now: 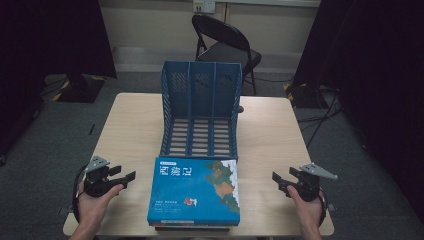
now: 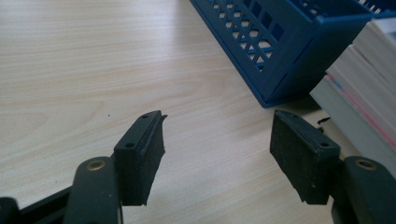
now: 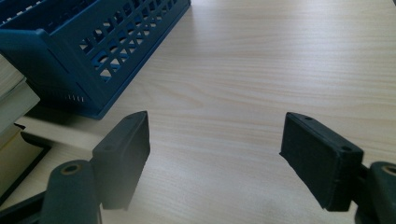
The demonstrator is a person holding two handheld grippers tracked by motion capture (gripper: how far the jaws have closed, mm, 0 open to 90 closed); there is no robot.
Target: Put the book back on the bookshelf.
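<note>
High view: a person's two hands rest at the near corners of a pale wooden table, each holding a two-jaw gripper, with a stack of books lying flat between them at the near edge. The left gripper sits to the left of the stack, jaws spread and pointing toward it, clear of the cover. The right gripper mirrors it on the other side, jaws likewise parted, well apart from the stack's right edge. The top book has a blue cover with white lettering and a map-like picture on its right side; darker books show beneath it. Just behind the stack, touching or nearly touching its far edge, a blue file rack with three slotted compartments stands upright, its open side facing the person. A black folding chair stands on the grey floor beyond the table. Left gripper view: both pads hang open over bare wood with nothing between them, the rack's corner and the books' page edges off to the right. Right gripper view: the jaws stand wide and empty, the rack and books at left.
</note>
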